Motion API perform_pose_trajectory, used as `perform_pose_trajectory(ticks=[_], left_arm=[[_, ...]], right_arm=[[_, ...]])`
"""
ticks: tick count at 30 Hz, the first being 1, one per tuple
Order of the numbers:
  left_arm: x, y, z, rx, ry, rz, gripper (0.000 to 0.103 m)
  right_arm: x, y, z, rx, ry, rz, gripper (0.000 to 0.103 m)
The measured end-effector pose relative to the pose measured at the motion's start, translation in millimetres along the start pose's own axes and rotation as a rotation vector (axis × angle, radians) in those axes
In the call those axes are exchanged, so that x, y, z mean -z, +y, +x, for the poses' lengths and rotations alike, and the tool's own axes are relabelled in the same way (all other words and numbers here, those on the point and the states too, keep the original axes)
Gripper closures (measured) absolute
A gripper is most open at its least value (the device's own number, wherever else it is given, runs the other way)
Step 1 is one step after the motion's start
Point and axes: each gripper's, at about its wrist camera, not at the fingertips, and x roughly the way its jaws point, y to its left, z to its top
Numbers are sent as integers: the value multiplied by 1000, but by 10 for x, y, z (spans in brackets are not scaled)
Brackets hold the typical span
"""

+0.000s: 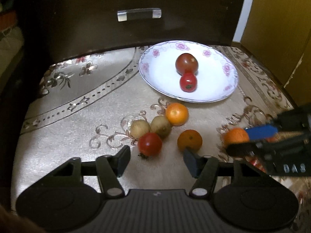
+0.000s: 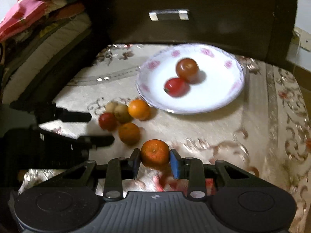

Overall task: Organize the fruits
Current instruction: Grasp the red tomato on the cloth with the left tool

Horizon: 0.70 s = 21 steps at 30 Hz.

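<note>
A white flowered plate [image 1: 147,73] [image 2: 143,89] holds a dark tomato [image 1: 186,63] and a red tomato [image 1: 188,82]. In front of it on the patterned cloth lie two oranges [image 1: 176,114] [image 1: 189,140], two brownish kiwis [image 1: 140,128] [image 1: 161,126] and another red tomato [image 1: 149,143]. My left gripper [image 1: 156,161] is open, its fingers either side of the space just behind that tomato, touching nothing. My right gripper [image 2: 155,155] is shut on a third orange [image 2: 155,154], its pads pressing both sides. In the left wrist view the right gripper [image 1: 252,141] is at the right.
A dark drawer front with a clear handle [image 1: 139,14] rises behind the plate. A stack of folded cloths [image 2: 38,19] lies at the far left, and a yellow panel [image 1: 272,29] stands at the right. The cloth drops off the table's right edge [image 2: 281,116].
</note>
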Motion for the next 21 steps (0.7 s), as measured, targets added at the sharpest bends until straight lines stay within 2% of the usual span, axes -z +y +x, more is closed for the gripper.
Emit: perform_pose_trajectory(ticks=[4,9,16,21], left_arm=[[3,23,126,-29,9,8,57],[-32,82,168,-35,-9,-13,59],[5,6,95,-28,1,2,69],[92,-26,-31,22,29,17,69]], right_arm=[[76,-53,35,-4,18,6,73],[130,-105,20,-33,17,19,71],[146,-53,2,-15,9,-16,74],[128,-3,-5,-7,13,-54,74]])
